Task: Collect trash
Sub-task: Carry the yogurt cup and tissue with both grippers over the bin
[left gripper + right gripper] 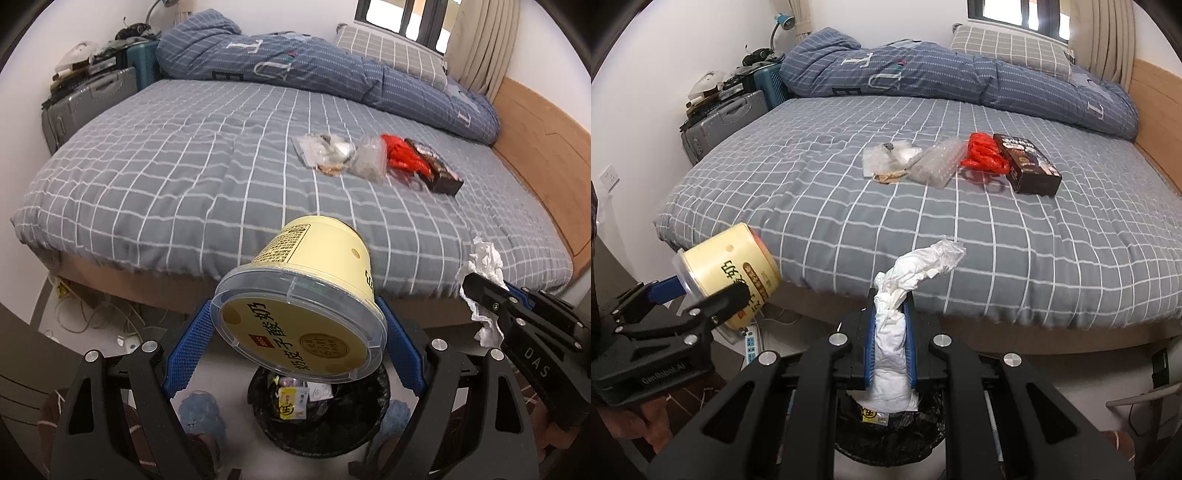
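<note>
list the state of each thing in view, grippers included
left gripper: shut on the yogurt tub
yogurt tub: lid on, tipped, held above the trash bin
right gripper: shut on the crumpled tissue
crumpled tissue: pinched between the fingers
trash bin: open, partly filled
black box: closed, lying on the bed
red bag: crumpled

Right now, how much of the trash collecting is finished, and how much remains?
Done: the trash bin already holds some wrappers. In hand: the left hand-held gripper grips a yellow yogurt cup above the bin, and the right hand-held gripper pinches crumpled white tissue over it. Left on the bed: clear plastic wrappers, a red bag and a dark box.
</note>
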Demonstrator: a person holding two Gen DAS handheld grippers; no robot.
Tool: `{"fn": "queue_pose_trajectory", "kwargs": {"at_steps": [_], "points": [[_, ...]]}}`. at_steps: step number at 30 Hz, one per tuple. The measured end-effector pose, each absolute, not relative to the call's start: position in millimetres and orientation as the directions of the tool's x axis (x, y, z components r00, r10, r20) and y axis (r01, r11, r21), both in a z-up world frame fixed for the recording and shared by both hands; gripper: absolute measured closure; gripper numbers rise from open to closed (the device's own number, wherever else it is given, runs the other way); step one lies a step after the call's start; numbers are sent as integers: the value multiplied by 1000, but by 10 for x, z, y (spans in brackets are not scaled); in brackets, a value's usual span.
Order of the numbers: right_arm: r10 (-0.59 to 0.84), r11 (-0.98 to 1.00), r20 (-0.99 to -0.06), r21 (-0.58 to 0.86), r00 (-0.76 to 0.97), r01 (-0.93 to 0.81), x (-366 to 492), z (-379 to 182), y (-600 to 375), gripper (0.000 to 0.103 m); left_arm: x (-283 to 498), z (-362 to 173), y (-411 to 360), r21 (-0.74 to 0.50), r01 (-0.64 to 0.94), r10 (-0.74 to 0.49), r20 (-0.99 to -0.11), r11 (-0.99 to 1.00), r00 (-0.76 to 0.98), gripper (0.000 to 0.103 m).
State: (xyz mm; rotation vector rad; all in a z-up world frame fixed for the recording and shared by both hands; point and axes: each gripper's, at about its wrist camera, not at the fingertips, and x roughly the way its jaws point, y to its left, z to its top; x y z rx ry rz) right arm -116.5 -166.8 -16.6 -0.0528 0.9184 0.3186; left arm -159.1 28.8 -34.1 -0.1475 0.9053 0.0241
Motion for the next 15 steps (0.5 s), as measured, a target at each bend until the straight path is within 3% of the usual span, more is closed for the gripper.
{"fn": "queue_pose_trajectory", "kwargs": {"at_steps": [15], "points": [[199, 960, -884, 91, 423, -263, -1219, -1088, -1718, 91, -1590, -1196, 451, -97, -116, -27, -870, 989, 492, 19]]}}
